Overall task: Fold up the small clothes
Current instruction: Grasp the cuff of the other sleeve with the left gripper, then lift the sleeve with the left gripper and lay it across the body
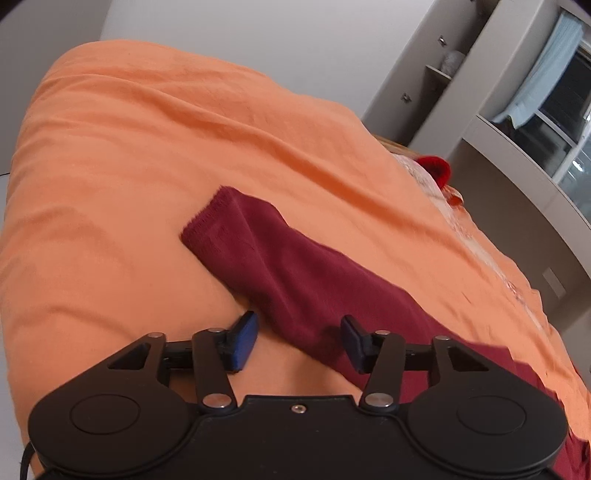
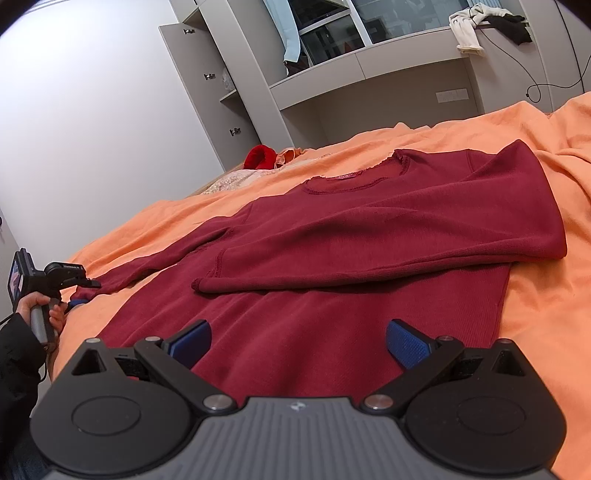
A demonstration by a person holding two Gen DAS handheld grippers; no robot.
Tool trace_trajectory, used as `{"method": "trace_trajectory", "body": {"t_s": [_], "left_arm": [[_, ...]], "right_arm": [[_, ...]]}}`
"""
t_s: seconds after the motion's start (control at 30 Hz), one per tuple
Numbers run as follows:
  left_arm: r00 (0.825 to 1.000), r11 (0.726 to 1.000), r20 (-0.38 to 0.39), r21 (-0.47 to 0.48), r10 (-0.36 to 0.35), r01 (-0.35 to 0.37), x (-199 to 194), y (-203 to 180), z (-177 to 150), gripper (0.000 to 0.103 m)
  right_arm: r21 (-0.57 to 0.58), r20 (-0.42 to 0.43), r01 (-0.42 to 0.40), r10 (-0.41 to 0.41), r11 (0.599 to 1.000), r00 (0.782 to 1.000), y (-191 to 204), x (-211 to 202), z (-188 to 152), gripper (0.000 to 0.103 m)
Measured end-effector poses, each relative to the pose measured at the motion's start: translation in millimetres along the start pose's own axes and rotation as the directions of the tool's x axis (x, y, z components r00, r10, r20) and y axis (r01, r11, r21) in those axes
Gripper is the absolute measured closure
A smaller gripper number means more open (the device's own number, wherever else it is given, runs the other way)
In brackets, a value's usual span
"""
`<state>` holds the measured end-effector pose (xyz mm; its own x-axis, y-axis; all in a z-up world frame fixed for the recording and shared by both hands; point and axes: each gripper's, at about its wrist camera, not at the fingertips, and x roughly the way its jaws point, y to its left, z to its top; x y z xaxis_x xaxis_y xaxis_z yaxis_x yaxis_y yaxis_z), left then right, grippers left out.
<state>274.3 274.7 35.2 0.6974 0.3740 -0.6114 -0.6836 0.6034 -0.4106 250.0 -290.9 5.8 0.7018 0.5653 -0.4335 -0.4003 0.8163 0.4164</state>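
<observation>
Behind left tool (image 1: 299, 341), sleeve (image 1: 280, 273) cut off

One maroon long-sleeved top (image 2: 332, 236) lay before you; two sleeves counted, one folded across chest (image 2: 388, 258), one stretched out flat (image 1: 280, 266). One orange bedspread (image 1: 129, 166) underneath. Two grippers in your hands: left gripper (image 1: 299, 341), right gripper (image 2: 299, 341), two blue pads each. One bright red item (image 2: 260, 157) at far bed edge. One white garment (image 2: 467, 27), one black garment (image 2: 511, 26) on ledge.
</observation>
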Motion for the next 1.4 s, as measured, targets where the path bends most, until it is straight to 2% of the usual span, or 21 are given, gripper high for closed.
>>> {"method": "trace_trajectory", "body": {"t_s": [0.1, 0.17, 0.23, 0.27, 0.37, 0.47, 0.53, 0.63, 0.7, 0.77, 0.87, 1.0, 1.07, 1.13, 1.2, 1.33, 1.4], "left_arm": [[1.000, 1.000, -0.028, 0.010, 0.007, -0.007, 11, -6, 2, 0.030], [1.000, 0.999, -0.011, -0.030, 0.014, -0.015, 16, -6, 3, 0.032], [0.999, 0.997, 0.015, -0.065, 0.053, -0.052, 17, -5, 5, 0.051], [0.997, 0.994, 0.022, -0.080, 0.070, -0.068, 17, -4, 5, 0.065], [0.996, 0.986, 0.037, -0.152, 0.078, -0.071, 17, 4, 8, 0.091], [0.992, 0.979, 0.108, -0.201, 0.059, -0.037, 8, 3, 9, 0.096], [0.980, 0.989, 0.195, -0.149, 0.032, -0.002, -4, -10, 11, 0.097], [0.947, 0.999, 0.317, -0.005, -0.047, 0.052, -26, -43, 8, 0.097], [0.921, 0.988, 0.365, 0.113, -0.139, 0.105, -44, -68, 1, 0.097], [0.888, 0.960, 0.396, 0.236, -0.235, 0.149, -63, -95, -11, 0.097], [0.833, 0.883, 0.387, 0.410, -0.395, 0.228, -90, -131, -33, 0.097], [0.762, 0.739, 0.306, 0.596, -0.571, 0.314, -120, -177, -71, 0.097], [0.738, 0.667, 0.252, 0.663, -0.626, 0.339, -123, -199, -90, 0.097], [0.728, 0.601, 0.187, 0.712, -0.660, 0.362, -124, -216, -109, 0.097], [0.726, 0.540, 0.117, 0.750, -0.678, 0.383, -115, -234, -129, 0.097], [0.731, 0.425, -0.015, 0.805, -0.682, 0.413, -103, -248, -172, 0.097], [0.729, 0.351, -0.077, 0.838, -0.680, 0.417, -100, -247, -196, 0.097]], "right_arm": [[0.000, 0.002, 0.000, 0.000, 1.000, 1.000, 0, 0, -1, 0.000], [0.003, 0.004, -0.003, 0.003, 1.000, 1.000, -1, 0, -1, 0.000], [0.005, 0.005, -0.005, 0.005, 1.000, 1.000, -2, 0, -1, 0.000], [0.006, 0.006, -0.005, 0.005, 1.000, 1.000, -2, -1, -1, 0.000], [0.008, 0.010, -0.007, 0.007, 1.000, 1.000, -3, -2, -1, 0.000], [0.015, 0.018, -0.006, 0.006, 1.000, 1.000, -3, -4, -1, 0.000], [0.025, 0.025, -0.007, 0.007, 1.000, 1.000, -4, -6, 0, 0.000], [0.041, 0.046, -0.009, 0.008, 0.999, 0.999, -5, -11, 1, 0.000], [0.048, 0.060, -0.012, 0.009, 0.999, 0.998, -5, -14, 2, 0.000], [0.053, 0.073, -0.012, 0.008, 0.999, 0.997, -5, -17, 3, 0.000], [0.059, 0.091, -0.010, 0.005, 0.998, 0.996, -4, -21, 5, 0.000], [0.083, 0.147, 0.004, -0.016, 0.997, 0.989, -6, -32, 9, 0.000], [0.095, 0.179, 0.018, -0.034, 0.995, 0.983, -7, -39, 12, 0.000], [0.108, 0.213, 0.039, -0.061, 0.993, 0.975, -10, -45, 15, 0.000], [0.122, 0.238, 0.064, -0.092, 0.990, 0.967, -14, -50, 17, 0.000], [0.139, 0.275, 0.144, -0.177, 0.980, 0.945, -21, -56, 19, 0.000], [0.142, 0.276, 0.165, -0.199, 0.976, 0.940, -25, -56, 19, 0.000]]}}
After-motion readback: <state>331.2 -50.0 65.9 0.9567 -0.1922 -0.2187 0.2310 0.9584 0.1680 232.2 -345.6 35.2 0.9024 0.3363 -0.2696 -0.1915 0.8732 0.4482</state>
